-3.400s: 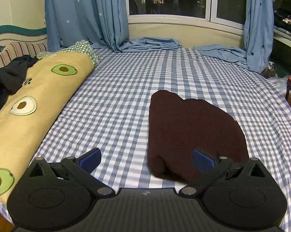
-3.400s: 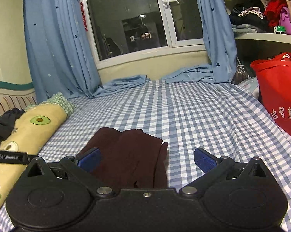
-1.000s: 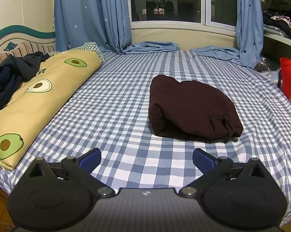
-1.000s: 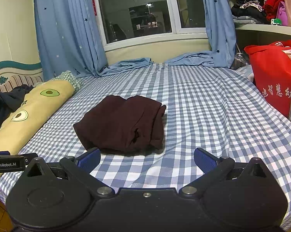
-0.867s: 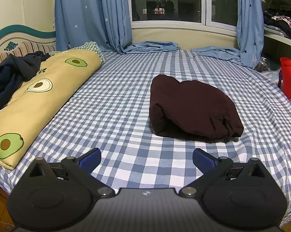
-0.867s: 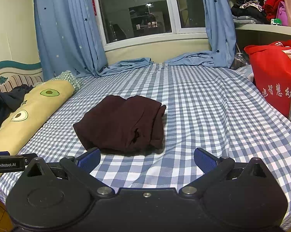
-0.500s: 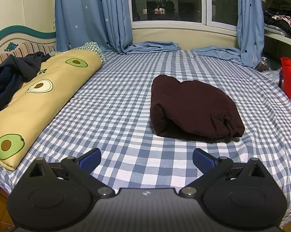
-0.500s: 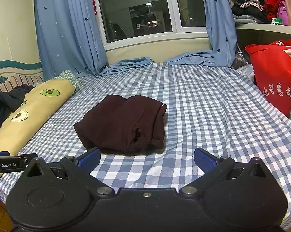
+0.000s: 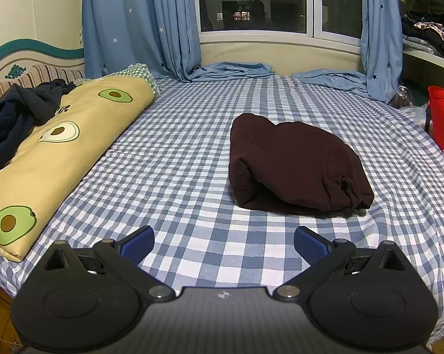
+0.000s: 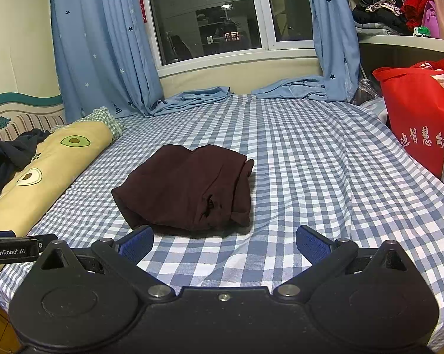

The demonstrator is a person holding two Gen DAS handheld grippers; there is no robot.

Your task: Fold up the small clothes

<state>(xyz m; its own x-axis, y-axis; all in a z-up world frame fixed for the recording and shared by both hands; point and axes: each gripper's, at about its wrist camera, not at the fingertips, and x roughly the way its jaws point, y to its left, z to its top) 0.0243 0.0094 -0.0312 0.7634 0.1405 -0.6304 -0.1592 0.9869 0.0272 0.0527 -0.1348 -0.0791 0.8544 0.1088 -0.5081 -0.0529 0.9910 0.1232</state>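
Folding looks finished, or nearly so, for the 1 garment in view: a dark maroon garment (image 9: pixel 295 162) lies as a compact, thick bundle on the blue-and-white checked bedsheet (image 9: pixel 177 159), toward the middle of the bed, with its layered edges and a small loose pucker facing the cameras. Both tools sit back from it, near the bed's front edge. The left gripper (image 9: pixel 223 243) has its 2 blue-padded fingers spread wide with nothing between them, and the right gripper (image 10: pixel 224 243) is likewise spread and empty, the bundle lying just beyond its left pad. Judging from that, what remains is at most a tidy-up of the ragged near edge, or moving on to another piece; a dark navy garment (image 9: pixel 12 118) is heaped on the avocado-print quilt (image 9: pixel 62 147) at the left, though whether it belongs to the task cannot be told. A red bag (image 10: pixel 419 112) stands at the right side of the bed.
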